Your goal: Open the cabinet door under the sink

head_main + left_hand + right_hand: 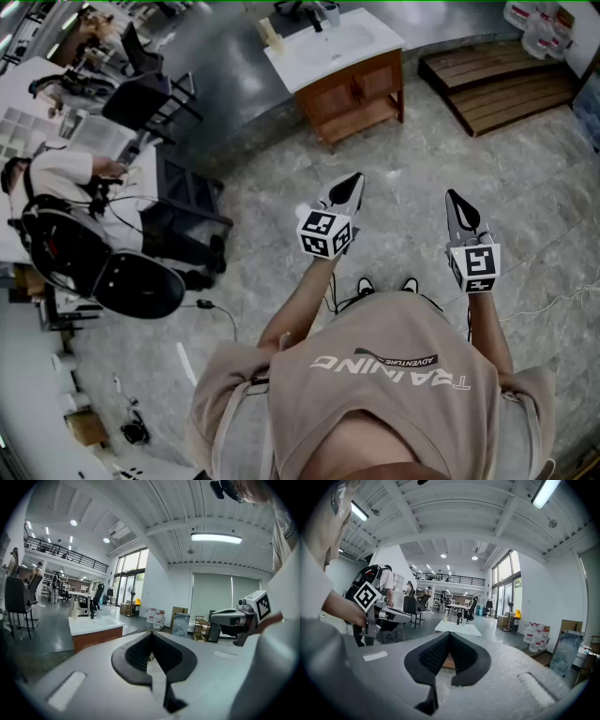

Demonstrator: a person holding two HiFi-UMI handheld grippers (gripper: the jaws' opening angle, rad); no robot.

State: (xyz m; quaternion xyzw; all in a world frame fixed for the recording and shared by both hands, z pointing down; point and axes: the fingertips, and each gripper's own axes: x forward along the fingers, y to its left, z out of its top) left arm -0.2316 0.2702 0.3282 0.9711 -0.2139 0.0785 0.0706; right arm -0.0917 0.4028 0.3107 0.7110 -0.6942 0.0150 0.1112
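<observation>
Currently approach phase: cabinet (354, 98) sits well ahead across the floor (403, 159), under the sink (330, 42), nothing reached yet. L gripper (352, 178) and R gripper (453, 195) both have jaws pressed together, nothing between. Best bet: walk close, crouch, spread one gripper's jaws, pinch a door's pull (too small to see from here), draw along its swing, no yanking. Count: 1 cabinet, 2 doors (377, 81), 1 sink, 2 grippers.

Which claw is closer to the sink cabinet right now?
The left claw: it points almost straight at the wooden sink cabinet, while the right claw sits off to the side, farther away.
</observation>
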